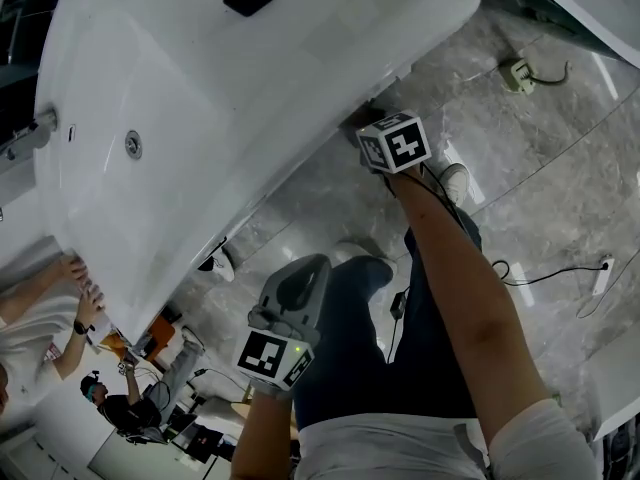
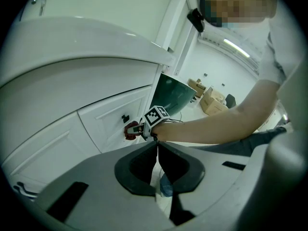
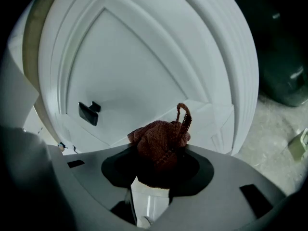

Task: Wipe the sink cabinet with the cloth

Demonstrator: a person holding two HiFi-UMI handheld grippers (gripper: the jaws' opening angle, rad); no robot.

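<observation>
The right tongs (image 3: 159, 159) pinch a bunched reddish-brown knitted cloth (image 3: 161, 141), with one loop of it sticking up. They hold it at the white panelled door (image 3: 139, 71) of the sink cabinet, near the door's small black handle (image 3: 89, 113). The left tongs (image 2: 157, 150) are pressed together with nothing between them, well apart from the door. A white sink basin (image 1: 200, 98) sits above and a grey marble floor (image 1: 520, 158) lies below. Another person's hands (image 1: 80, 288) are at the basin's edge.

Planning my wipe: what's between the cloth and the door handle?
Only bare white door panel, per the right gripper view, separates the cloth from the handle up-left.
</observation>
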